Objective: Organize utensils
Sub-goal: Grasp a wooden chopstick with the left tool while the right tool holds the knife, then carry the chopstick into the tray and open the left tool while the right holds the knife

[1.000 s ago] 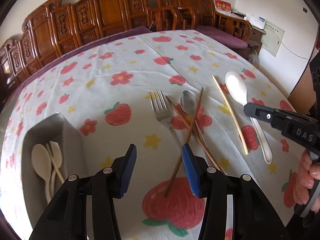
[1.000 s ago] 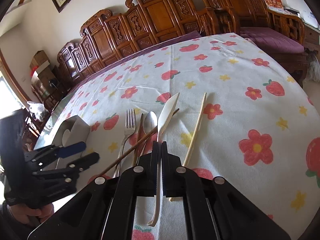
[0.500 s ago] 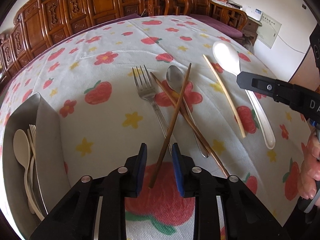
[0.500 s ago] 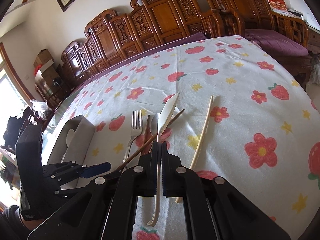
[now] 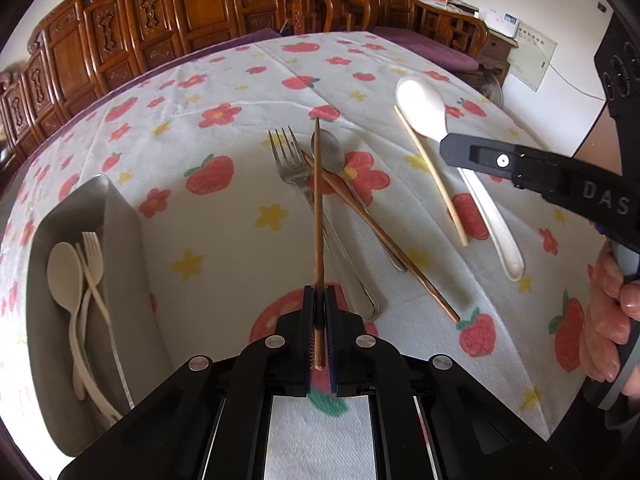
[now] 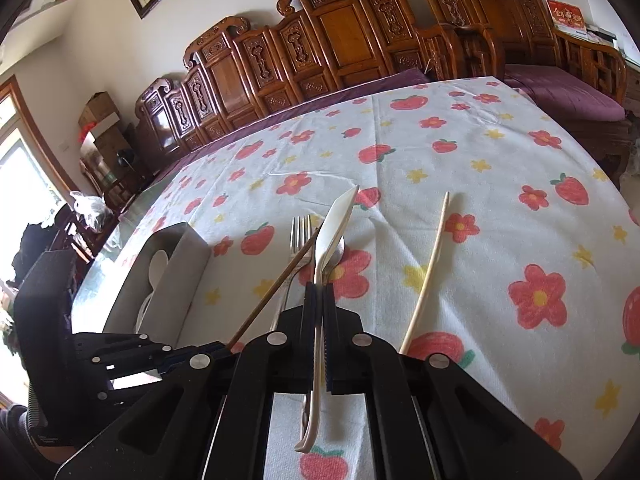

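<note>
Jaws, left gripper: clamped on the near end of a dark wooden chopstick, which points away over the other cutlery
Jaws, right gripper: clamped on the handle of a white spoon, bowl edge-on and lifted above the cloth, handle tail hanging below the jaws
Second dark chopstick: flat on the tabletop, crossing under the held one near its far end
Metal fork: on the tabletop, tines away, just left of the held chopstick
Metal spoon: bowl beside the fork tines, partly under the dark chopsticks
Pale chopstick: alone on the tabletop, between the metal pieces and the white spoon
Tray: grey, at the left of the tabletop; holds a cream spoon, a cream fork and a pale stick
Tabletop: white cloth printed with strawberries and flowers
Hand: on the right gripper's handle, at the right edge of the left wrist view
Background: carved wooden chairs along the wall
</note>
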`<state>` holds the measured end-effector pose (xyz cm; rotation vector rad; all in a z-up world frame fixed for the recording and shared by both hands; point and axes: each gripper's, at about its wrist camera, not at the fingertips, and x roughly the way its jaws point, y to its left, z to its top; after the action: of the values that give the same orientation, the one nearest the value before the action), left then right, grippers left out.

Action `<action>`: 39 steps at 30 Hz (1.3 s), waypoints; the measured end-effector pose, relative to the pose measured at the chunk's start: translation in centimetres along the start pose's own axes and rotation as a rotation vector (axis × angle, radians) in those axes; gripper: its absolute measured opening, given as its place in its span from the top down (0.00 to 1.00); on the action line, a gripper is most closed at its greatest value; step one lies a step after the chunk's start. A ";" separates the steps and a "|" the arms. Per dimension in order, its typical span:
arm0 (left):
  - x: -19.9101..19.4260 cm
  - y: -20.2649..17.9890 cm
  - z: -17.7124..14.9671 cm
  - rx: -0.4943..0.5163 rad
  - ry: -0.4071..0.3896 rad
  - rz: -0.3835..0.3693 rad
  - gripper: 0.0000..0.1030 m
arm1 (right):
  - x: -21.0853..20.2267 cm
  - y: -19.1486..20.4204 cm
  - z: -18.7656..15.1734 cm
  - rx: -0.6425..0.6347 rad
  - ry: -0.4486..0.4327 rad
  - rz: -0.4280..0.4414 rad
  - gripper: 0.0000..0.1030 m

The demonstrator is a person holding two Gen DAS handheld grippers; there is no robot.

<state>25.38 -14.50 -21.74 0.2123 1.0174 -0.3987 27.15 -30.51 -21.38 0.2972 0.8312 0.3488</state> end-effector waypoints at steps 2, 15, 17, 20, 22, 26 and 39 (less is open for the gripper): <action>-1.1 0.3 -0.2 -0.009 -0.021 0.008 0.96 | 0.0 0.5 -0.1 -0.012 0.001 0.003 0.96; -7.8 3.4 -1.8 -0.074 -0.147 0.050 0.96 | 0.3 3.7 -1.0 -0.099 0.019 0.023 0.96; -9.0 3.8 -2.0 -0.083 -0.170 0.057 0.96 | 0.2 3.8 -1.1 -0.101 0.019 0.024 0.96; -10.5 4.5 -2.2 -0.100 -0.199 0.070 0.96 | 0.0 4.1 -1.2 -0.100 0.016 0.029 0.96; -11.6 4.8 -2.4 -0.109 -0.216 0.079 0.96 | -0.3 4.3 -1.3 -0.098 0.013 0.036 0.96; -13.1 5.5 -2.8 -0.118 -0.241 0.103 0.96 | -0.8 5.3 -1.4 -0.108 0.003 0.053 0.96; -13.7 10.6 -4.5 -0.201 -0.271 0.230 0.96 | -1.1 9.4 -2.3 -0.202 0.003 0.102 0.96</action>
<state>20.03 -0.19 -12.42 0.0889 0.7499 -0.1099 22.97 -22.22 -18.46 0.1512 0.7787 0.5247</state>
